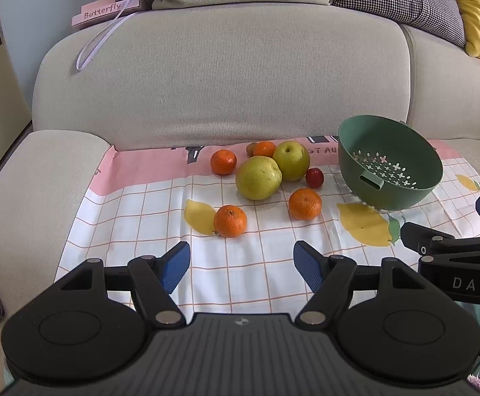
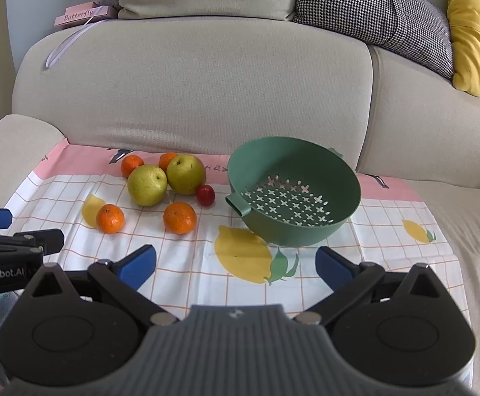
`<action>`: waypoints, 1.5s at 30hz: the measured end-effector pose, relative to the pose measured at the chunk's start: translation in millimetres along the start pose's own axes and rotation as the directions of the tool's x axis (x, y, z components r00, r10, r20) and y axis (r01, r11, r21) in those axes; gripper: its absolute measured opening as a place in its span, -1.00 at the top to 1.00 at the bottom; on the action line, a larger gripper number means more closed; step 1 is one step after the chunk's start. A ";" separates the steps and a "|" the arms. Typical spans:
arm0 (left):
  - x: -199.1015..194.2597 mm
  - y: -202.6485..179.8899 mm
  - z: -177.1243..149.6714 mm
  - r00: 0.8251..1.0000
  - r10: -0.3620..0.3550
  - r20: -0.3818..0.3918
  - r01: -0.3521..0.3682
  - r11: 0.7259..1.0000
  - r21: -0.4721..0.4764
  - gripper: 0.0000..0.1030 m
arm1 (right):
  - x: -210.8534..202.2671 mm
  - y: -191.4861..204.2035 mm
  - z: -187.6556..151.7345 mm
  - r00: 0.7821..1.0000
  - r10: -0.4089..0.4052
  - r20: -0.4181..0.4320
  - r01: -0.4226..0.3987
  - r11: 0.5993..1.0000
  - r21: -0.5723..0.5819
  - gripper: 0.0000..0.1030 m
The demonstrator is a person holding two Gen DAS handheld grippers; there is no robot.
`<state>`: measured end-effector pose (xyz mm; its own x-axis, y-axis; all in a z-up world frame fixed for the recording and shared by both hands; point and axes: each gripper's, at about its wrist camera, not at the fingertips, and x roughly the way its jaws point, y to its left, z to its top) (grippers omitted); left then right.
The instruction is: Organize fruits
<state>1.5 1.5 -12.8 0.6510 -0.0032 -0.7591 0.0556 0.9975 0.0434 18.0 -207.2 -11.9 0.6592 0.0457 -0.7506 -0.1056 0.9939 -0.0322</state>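
Meanwhile both grippers (left gripper [image 1: 241,265], right gripper [image 2: 235,267]) hover spread, holding nothing.

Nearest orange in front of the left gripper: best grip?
Take the nearest orange across its widest middle, left gripper coming straight forward and slightly down. It is round, sits alone on the cloth, with clear space either side for the open fingers.
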 end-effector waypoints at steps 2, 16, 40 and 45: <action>0.1 -0.1 0.1 1.000 0.001 0.000 -0.001 1.000 0.000 -0.64 | 0.1 0.1 0.3 1.000 -0.001 -0.001 0.001 1.000 0.001 -0.93; -0.1 1.5 -2.5 1.000 -0.001 -0.001 0.001 1.000 -0.003 -0.64 | 1.6 1.0 -0.4 1.000 -0.002 -0.006 0.002 1.000 -0.001 -0.93; 1.6 12.6 1.0 1.000 -0.027 0.000 0.027 1.000 -0.013 -0.53 | 12.1 6.8 -1.8 0.999 0.049 -0.017 -0.049 0.998 0.026 -0.92; 9.0 26.2 6.6 0.998 -0.070 -0.007 0.069 0.997 -0.040 -0.12 | 25.8 9.3 -2.5 0.986 0.167 -0.007 -0.166 0.985 0.049 -0.62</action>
<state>13.8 27.2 -14.2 0.6399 -0.0721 -0.7650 0.0706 0.9969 -0.0349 32.1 -197.0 -33.2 0.6269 0.2100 -0.7502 -0.1768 0.9762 0.1255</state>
